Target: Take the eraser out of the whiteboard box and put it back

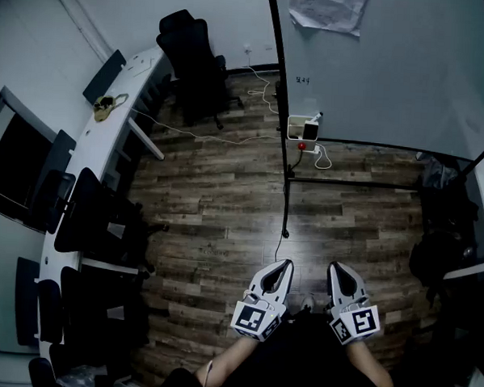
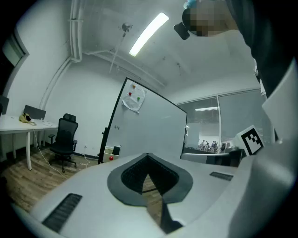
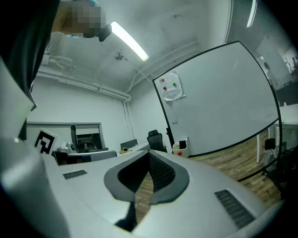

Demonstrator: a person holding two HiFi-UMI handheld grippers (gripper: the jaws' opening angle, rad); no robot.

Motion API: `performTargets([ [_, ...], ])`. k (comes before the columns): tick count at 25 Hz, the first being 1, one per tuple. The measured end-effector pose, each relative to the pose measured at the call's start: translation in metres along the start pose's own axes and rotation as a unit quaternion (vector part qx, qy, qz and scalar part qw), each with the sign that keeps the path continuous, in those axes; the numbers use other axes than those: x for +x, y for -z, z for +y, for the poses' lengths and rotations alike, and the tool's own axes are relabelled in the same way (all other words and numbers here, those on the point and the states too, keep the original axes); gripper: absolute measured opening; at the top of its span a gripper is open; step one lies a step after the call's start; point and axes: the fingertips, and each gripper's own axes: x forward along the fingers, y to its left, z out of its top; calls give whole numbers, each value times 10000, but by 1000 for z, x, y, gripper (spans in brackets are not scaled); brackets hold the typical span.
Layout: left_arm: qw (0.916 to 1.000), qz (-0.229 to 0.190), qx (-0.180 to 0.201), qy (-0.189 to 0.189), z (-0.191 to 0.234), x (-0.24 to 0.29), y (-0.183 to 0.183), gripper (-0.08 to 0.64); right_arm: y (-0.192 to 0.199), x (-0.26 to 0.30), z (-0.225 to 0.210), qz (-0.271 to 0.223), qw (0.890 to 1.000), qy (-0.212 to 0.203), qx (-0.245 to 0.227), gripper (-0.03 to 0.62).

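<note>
From the head view, your left claw [image 1: 284, 266] and right claw [image 1: 337, 269] sit side by side over the floor [image 1: 217, 203], well apart from the whiteboard box [image 1: 297, 128], which holds the eraser [image 1: 310, 131]. In the left gripper view, the jaws are together and empty. In the right gripper view, they are likewise closed on nothing.

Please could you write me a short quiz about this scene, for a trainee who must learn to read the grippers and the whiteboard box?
1. True or false: the left gripper holds the black rectangular eraser.
2. Where is the eraser? A) in the small white plastic box at the lower edge of the large whiteboard; B) on the long white desk; C) on the wooden floor.
3. Fill in: the jaws of the right gripper are ____ (open or shut).
Key: 1 false, it is empty; 2 A; 3 shut.
</note>
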Motion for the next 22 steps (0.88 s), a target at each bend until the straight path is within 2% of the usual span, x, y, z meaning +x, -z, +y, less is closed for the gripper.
performTargets([
  [7,10000,0,-8,-5,-3,4,1,8,1,0,-3,71,10000,-40,-53,15],
  [13,10000,10,1,-79,-4,13,0,8,-3,0,-12,-7,9999,-89,130,15],
  [22,9993,-33,-15,-380,-2,31,1,8,-9,0,-34,-7,9996,-211,165,15],
])
